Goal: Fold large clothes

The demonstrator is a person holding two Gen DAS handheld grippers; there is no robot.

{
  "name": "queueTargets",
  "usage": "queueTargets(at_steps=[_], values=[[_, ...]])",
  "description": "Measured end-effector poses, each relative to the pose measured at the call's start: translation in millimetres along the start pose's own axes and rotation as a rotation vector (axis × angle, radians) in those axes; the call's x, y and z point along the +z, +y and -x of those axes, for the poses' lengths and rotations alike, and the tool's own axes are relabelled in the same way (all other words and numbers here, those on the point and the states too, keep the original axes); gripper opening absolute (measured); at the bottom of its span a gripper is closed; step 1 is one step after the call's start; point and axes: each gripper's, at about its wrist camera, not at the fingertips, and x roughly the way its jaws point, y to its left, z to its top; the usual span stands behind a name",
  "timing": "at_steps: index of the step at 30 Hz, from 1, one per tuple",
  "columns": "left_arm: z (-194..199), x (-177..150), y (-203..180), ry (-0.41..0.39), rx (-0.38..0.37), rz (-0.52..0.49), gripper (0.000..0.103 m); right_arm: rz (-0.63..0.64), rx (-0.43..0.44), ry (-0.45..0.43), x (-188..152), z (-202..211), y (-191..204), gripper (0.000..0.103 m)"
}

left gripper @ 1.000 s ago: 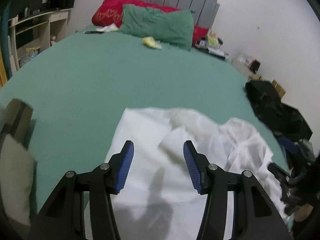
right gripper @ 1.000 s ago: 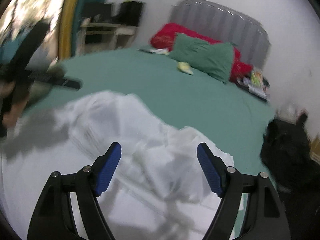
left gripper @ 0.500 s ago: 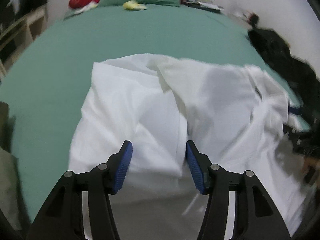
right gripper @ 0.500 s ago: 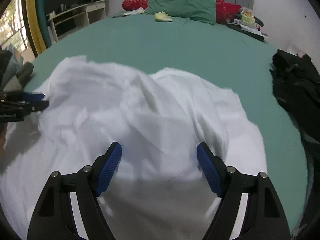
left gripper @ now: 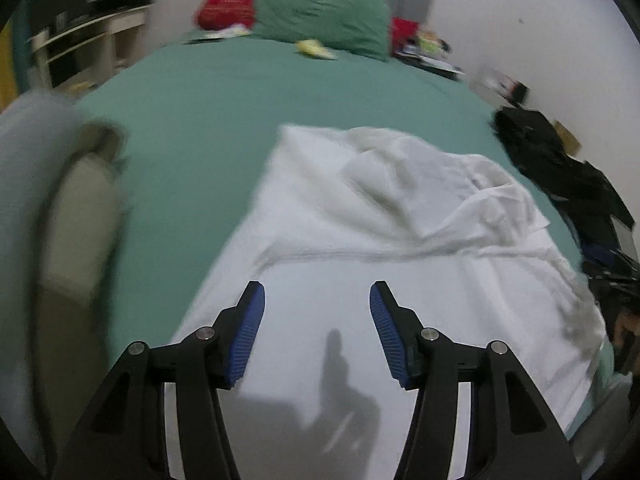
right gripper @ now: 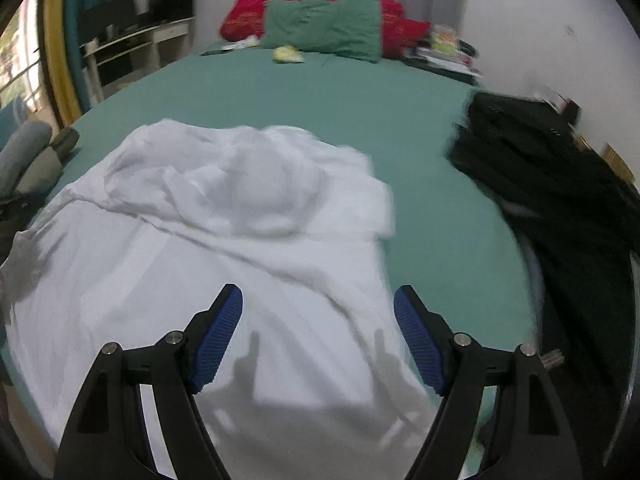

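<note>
White garment spread on a green-sheeted bed, both claws released above it.

Left wrist view: the left gripper (left gripper: 317, 300) hangs with jaws apart and nothing between them over the rumpled white garment (left gripper: 400, 216) on the green bed sheet (left gripper: 208, 120); pillows (left gripper: 320, 20) by the headboard, shelves (left gripper: 92, 44) at left; no readable writing.
Right wrist view: the right gripper (right gripper: 318, 308) is spread wide and empty over the same cloth; only here a window (right gripper: 20, 64) shows, and the dark clothes pile (right gripper: 540, 168) is clearer.

A green bedsheet (right gripper: 360, 92) covers the bed. At the top centre lie a green pillow (right gripper: 324, 28) and a red pillow (right gripper: 248, 8) — a small yellow item (right gripper: 286, 55) just in front. Black clothes (right gripper: 552, 176) are heaped at the right edge; shelving (right gripper: 128, 48) stands upper left.
</note>
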Motion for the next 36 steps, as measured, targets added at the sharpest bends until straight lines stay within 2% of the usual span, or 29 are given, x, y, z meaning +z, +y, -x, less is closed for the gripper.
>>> queueTargets(at_steps=[2,5,8,10,12,14,16,19,20,21,22,23,24,25,26,29,36], values=[[21,-25,19,-0.022,0.036,0.033,0.058,-0.053,0.003,0.015,-17,13,-20,0.078],[42,-47,45,-0.015,0.092,0.086,0.058,-0.147,0.056,0.057,-49,27,-50,0.078],[56,-66,62,-0.021,0.087,0.115,0.065,-0.172,0.083,0.096,-77,33,-62,0.078],[56,-82,68,-0.001,0.097,0.127,0.065,-0.187,0.119,0.128,-91,34,-64,0.078],[48,-90,68,0.055,0.092,0.139,0.065,-0.187,0.130,0.139,-94,32,-63,0.078],[38,-89,65,0.090,0.120,0.126,0.066,-0.195,0.123,0.164,-100,28,-62,0.078],[29,-90,63,0.106,0.128,0.112,0.066,-0.241,0.161,0.210,-110,16,-63,0.078],[19,-89,54,0.120,0.167,0.069,0.066,-0.228,0.141,0.207,-111,13,-57,0.078],[17,-90,51,0.124,0.181,0.057,0.066,-0.239,0.135,0.204,-113,12,-56,0.076],[16,-91,49,0.126,0.193,0.049,0.065,-0.251,0.115,0.198,-116,11,-54,0.067],[16,-91,48,0.124,0.193,0.042,0.064,-0.244,0.099,0.196,-118,12,-51,0.062],[16,-92,46,0.124,0.180,0.030,0.055,-0.229,0.086,0.189,-119,14,-47,0.051],[17,-93,44,0.123,0.157,0.018,0.036,-0.230,0.091,0.184,-120,15,-46,0.035],[18,-94,41,0.124,0.140,0.004,0.026,-0.245,0.107,0.173,-121,17,-44,0.023],[20,-95,39,0.128,0.132,-0.006,0.006,-0.255,0.129,0.170,-123,17,-42,0.007],[32,-99,34,0.119,0.115,-0.001,0.004,-0.248,0.142,0.145,-124,22,-34,0.005],[86,-110,38,0.041,0.075,0.084,0.004,-0.389,0.229,0.022,-127,59,-45,0.004]])
